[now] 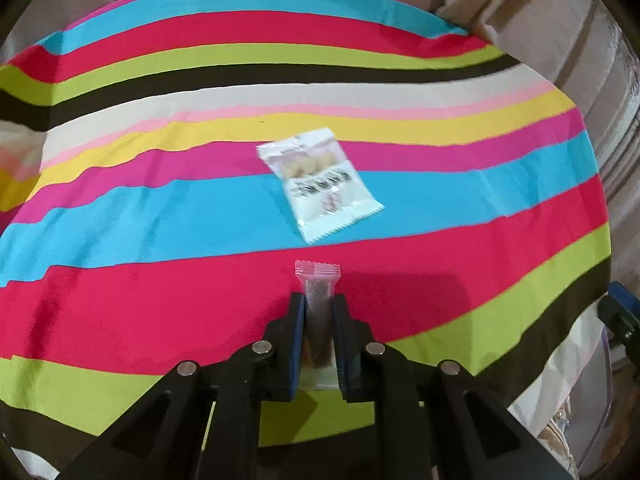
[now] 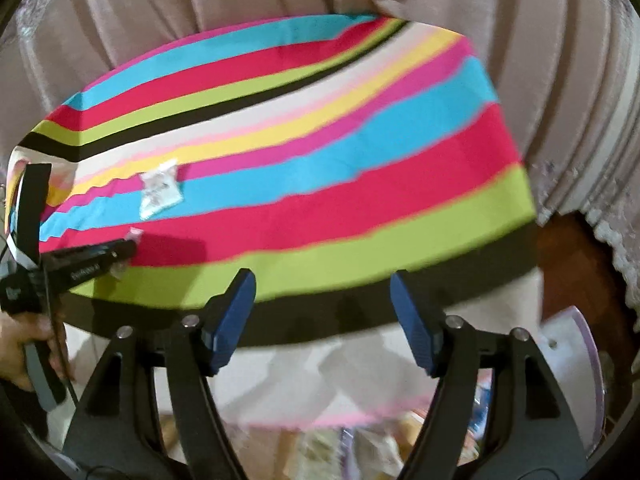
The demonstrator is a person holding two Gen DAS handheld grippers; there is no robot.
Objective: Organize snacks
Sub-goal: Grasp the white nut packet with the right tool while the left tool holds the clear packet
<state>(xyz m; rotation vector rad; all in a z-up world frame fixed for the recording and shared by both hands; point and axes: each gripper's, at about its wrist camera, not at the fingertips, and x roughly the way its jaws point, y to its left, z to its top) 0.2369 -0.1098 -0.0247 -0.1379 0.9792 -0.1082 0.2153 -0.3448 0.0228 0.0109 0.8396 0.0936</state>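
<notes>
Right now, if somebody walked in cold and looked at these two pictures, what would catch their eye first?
The boldly striped tablecloth fills both views, its bright bands running across the table. On its blue and pink bands lies a white snack packet, alone near the middle. Nearer the camera, the left gripper is shut on a slim clear-wrapped snack bar over the red band, while the right gripper hangs open and empty past the table's near edge.

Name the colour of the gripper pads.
Dark blue pads, clearest in the right wrist view.
</notes>
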